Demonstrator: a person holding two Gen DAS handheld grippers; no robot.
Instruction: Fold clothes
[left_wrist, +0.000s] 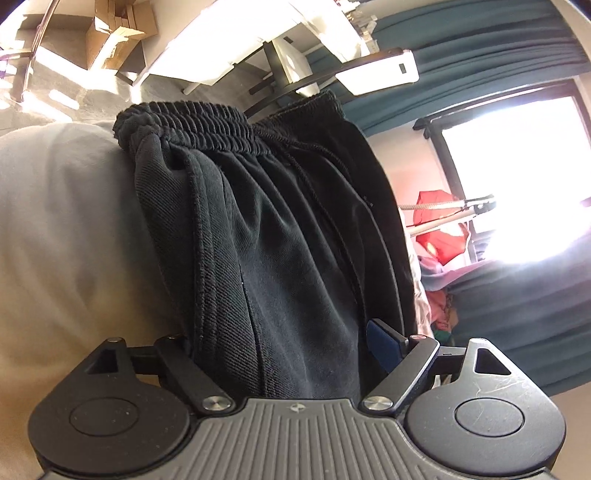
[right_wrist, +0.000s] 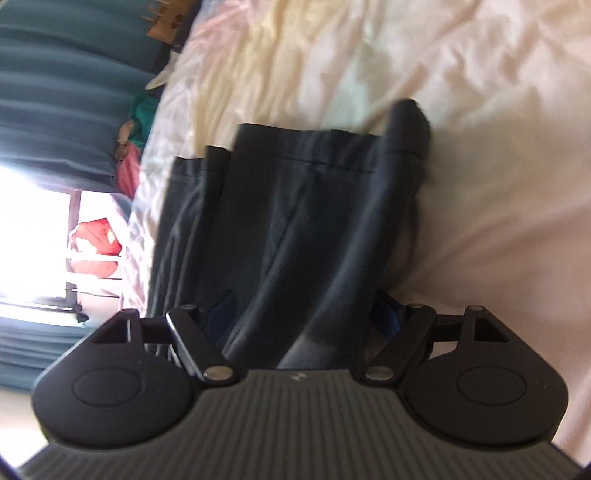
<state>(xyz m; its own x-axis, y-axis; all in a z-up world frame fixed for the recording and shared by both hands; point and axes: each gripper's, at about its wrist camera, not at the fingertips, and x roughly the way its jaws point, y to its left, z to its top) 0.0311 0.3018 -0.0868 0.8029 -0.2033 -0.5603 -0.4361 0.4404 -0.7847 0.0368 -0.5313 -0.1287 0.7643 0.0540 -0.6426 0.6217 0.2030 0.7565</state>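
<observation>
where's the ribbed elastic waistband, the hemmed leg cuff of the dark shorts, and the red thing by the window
ribbed black elastic waistband (left_wrist: 192, 123), left wrist view, gathered ribbing
stitched hem of the dark cotton shorts (right_wrist: 314, 157), right wrist view, leg opening edge
red fabric item (left_wrist: 439, 221), left wrist view, its middle

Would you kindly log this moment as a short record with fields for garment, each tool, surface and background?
garment: dark shorts with an elastic waistband; hem end in the right wrist view
left tool: fabric bunched between its fingers, near the waistband end
right tool: fabric bunched between its fingers, hem end ahead
surface: pale rumpled bedsheet
background: teal curtains, bright window
</observation>
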